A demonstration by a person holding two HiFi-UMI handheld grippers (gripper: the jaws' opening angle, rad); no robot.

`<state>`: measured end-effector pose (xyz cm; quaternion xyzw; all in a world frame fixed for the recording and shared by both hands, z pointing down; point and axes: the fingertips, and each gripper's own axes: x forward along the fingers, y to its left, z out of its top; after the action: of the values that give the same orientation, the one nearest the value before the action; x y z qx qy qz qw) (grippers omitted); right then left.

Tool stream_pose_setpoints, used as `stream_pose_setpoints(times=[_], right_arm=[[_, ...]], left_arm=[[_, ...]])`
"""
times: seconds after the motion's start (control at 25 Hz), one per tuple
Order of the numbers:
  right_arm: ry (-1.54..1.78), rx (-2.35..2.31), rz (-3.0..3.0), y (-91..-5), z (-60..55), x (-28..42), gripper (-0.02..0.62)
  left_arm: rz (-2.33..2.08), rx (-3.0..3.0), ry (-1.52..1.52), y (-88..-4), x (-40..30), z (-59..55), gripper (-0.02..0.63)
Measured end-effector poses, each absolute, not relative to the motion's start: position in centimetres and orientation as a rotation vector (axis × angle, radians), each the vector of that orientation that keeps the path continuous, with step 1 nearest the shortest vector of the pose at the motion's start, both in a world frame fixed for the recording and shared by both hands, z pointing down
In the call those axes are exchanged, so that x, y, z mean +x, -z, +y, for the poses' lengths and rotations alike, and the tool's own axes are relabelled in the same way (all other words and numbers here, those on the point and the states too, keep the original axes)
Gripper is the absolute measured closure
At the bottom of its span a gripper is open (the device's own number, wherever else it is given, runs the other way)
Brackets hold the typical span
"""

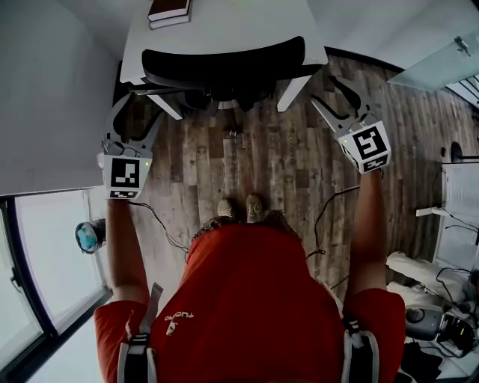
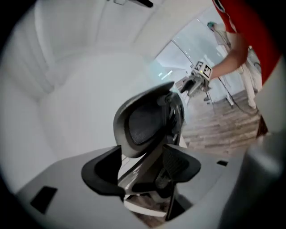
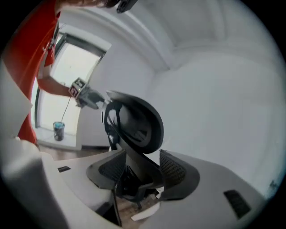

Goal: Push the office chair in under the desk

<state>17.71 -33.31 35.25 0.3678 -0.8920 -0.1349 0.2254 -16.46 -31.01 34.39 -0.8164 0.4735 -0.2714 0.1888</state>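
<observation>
The black office chair (image 1: 224,63) stands at the white desk (image 1: 239,22), its backrest against the desk's near edge and its seat underneath. My left gripper (image 1: 138,112) hangs open a little left of the chair, touching nothing. My right gripper (image 1: 327,91) is open too, just right of the chair, also empty. In the left gripper view the chair's mesh backrest (image 2: 147,118) shows beyond the parted jaws of the left gripper (image 2: 143,172), with the right gripper (image 2: 196,80) behind it. The right gripper view shows the backrest (image 3: 134,123) past the right gripper (image 3: 140,172), with the left gripper (image 3: 87,96) beyond.
Books (image 1: 171,10) lie on the desk's far side. A grey wall and a window sill with a blue cup (image 1: 88,236) run along the left. Cables (image 1: 322,217) trail over the wooden floor near my feet (image 1: 241,208). Clutter (image 1: 441,314) lies at the right.
</observation>
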Motion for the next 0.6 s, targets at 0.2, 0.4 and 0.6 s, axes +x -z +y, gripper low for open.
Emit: stream_pose_setpoints(times=[0.2,0.4,0.6], right_arm=[[0.333,1.14,-2.689,-32.8,-28.7,14.8,0.407],[0.344,1.14,-2.829,-31.3,-25.2,11.0,0.464],[0.297,1.124,-2.961,-31.0,-22.7,7.4,0.514]], left_arm=[[1.371,-2.532,0.457,-33.1,-12.1,-26.5,0.397],[1.349,-2.68,0.159,-31.2,-8.1,-23.7,0.479],[1.326,-2.736,-0.03,-30.6,-5.9,-22.5,0.561]])
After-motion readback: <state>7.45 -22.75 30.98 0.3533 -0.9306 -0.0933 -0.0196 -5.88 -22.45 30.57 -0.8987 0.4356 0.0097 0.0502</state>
